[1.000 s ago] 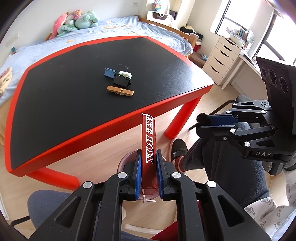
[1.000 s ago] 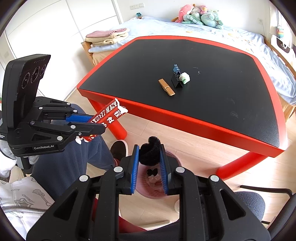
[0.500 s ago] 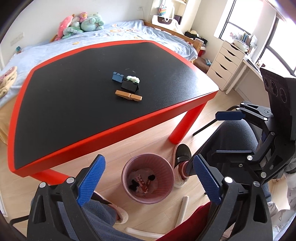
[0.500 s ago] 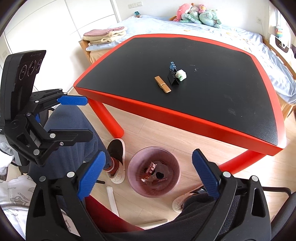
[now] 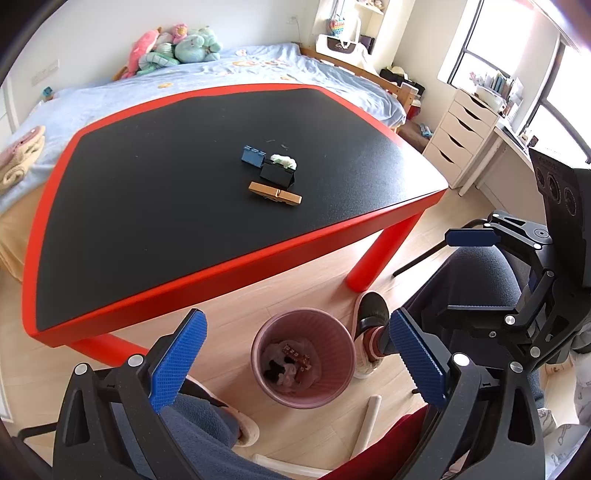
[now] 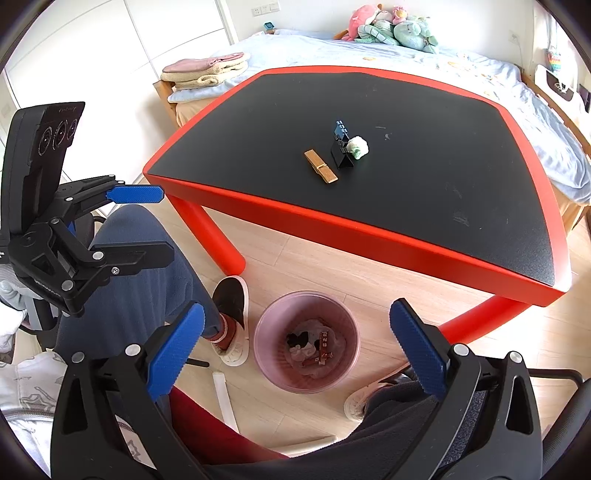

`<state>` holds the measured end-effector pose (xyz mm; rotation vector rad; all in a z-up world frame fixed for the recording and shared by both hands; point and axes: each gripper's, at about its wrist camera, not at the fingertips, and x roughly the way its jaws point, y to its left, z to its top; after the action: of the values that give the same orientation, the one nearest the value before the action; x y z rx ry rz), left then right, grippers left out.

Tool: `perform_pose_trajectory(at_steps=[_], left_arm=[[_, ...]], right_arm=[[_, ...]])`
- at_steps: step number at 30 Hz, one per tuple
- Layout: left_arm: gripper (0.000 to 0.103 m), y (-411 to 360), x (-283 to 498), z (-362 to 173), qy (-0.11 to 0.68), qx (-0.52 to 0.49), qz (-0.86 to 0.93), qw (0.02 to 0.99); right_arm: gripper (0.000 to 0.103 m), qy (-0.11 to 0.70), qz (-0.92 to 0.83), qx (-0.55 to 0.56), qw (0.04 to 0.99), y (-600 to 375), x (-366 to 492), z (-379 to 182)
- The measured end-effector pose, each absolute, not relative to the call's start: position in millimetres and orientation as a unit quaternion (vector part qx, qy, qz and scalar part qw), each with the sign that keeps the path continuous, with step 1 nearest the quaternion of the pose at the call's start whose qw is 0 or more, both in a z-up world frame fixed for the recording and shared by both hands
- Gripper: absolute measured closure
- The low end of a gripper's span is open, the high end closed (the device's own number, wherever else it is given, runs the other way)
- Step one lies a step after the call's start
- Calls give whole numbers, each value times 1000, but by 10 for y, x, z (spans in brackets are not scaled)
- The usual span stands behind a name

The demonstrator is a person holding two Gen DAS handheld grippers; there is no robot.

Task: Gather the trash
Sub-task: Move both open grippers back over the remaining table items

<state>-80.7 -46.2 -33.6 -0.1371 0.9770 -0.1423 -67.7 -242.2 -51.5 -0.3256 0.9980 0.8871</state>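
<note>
A pink trash bin (image 5: 343, 354) stands on the wood floor in front of the table; it also shows in the right wrist view (image 6: 351, 354). Inside lie a red wrapper (image 5: 295, 357), a black scrap (image 6: 297, 338) and crumpled paper. My left gripper (image 5: 295, 358) is open and empty above the bin. My right gripper (image 6: 295, 354) is open and empty above it too. On the black table (image 5: 147, 192) lie a crumpled white-green wad (image 5: 283, 161), a black binder clip (image 5: 277, 175), a blue clip (image 5: 252, 155) and a wooden clothespin (image 5: 275, 193).
The table has a red rim and red legs (image 5: 380, 254). The person's feet (image 6: 231, 317) and knees flank the bin. A bed with plush toys (image 6: 391, 26) lies behind the table. White drawers (image 5: 458, 140) stand at the right. A white tube (image 6: 223, 398) lies on the floor.
Both grippers opened; the red wrapper fell from the left and the black scrap from the right into the bin. Both grippers rose and tilted towards the table.
</note>
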Motion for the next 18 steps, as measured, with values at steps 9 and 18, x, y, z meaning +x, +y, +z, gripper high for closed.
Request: perform_pose_trajectory(at_steps=[9, 18], left_arm=[[8, -346, -706, -220, 457, -69, -65, 884], [8, -154, -357, -89, 448, -43, -64, 891]], right_arm=[[4, 451, 415, -150, 776, -2368, -597, -406], [4, 432, 424, -164, 779, -2173, -376, -261]])
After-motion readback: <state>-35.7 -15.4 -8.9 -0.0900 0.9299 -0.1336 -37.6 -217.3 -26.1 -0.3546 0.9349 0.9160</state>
